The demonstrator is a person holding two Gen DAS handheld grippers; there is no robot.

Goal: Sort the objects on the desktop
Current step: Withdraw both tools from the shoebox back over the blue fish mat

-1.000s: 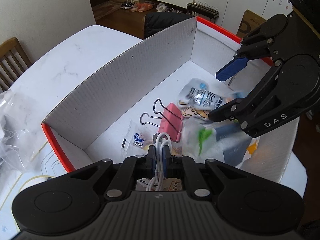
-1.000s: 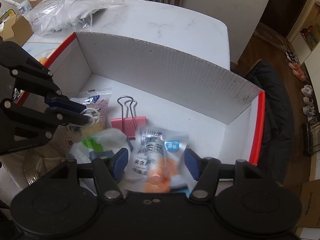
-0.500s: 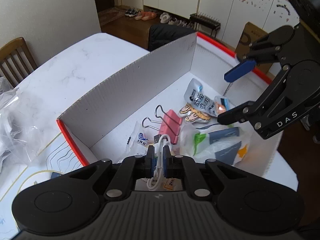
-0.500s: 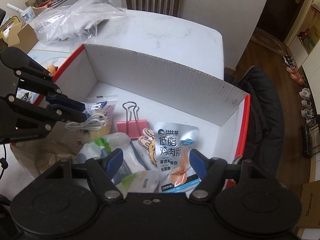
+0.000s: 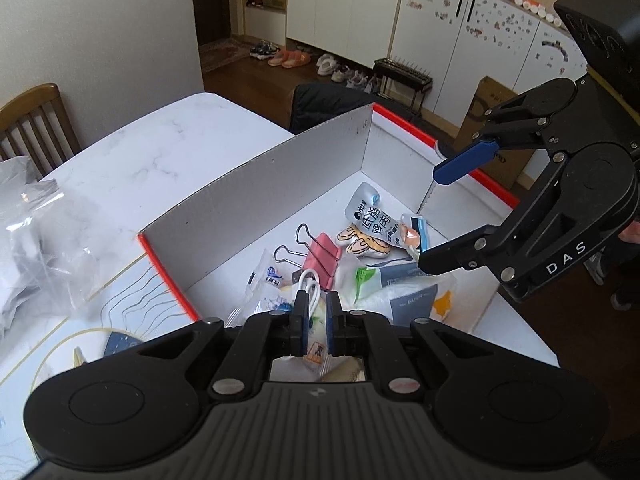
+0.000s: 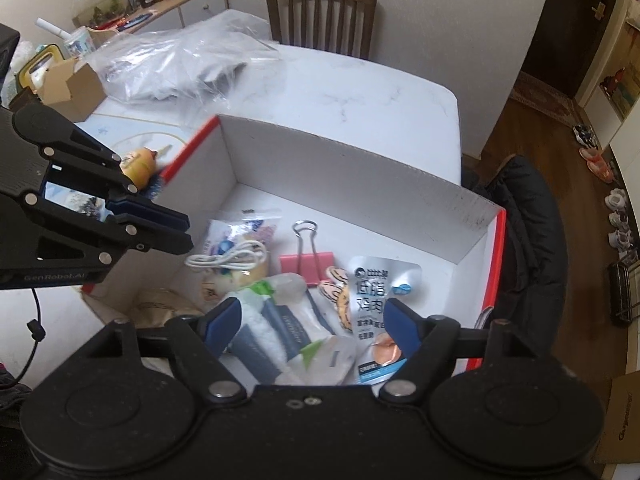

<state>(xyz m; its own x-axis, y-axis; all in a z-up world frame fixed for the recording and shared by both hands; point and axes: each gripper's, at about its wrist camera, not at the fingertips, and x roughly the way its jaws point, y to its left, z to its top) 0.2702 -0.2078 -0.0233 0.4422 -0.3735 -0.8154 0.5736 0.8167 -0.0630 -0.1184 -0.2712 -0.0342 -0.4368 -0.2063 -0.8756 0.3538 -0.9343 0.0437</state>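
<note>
A white cardboard box with red edges (image 5: 256, 184) (image 6: 352, 160) holds several items: a pink binder clip (image 5: 320, 254) (image 6: 306, 264), a silver snack pouch (image 5: 370, 220) (image 6: 374, 300), a cartoon sticker (image 5: 360, 242) and plastic bags. A coiled white cable (image 6: 228, 258) (image 5: 310, 284) lies on the pile in the box. My left gripper (image 5: 314, 316) (image 6: 176, 228) is above the box's near corner, its jaws slightly apart with the cable below them. My right gripper (image 6: 312, 328) (image 5: 440, 216) is open and empty above the pouch.
A marble table (image 5: 152, 156) carries the box. Clear plastic bags (image 6: 180, 64) lie at the table's far side, with a small cardboard box (image 6: 70, 84) and a yellow toy (image 6: 138, 162) near the red edge. Wooden chairs (image 6: 320, 16) stand at the table.
Both grippers have risen away from the box. The left gripper's jaws have parted and the white cable has dropped from them onto the pile. The right gripper stays open above the released pouch.
</note>
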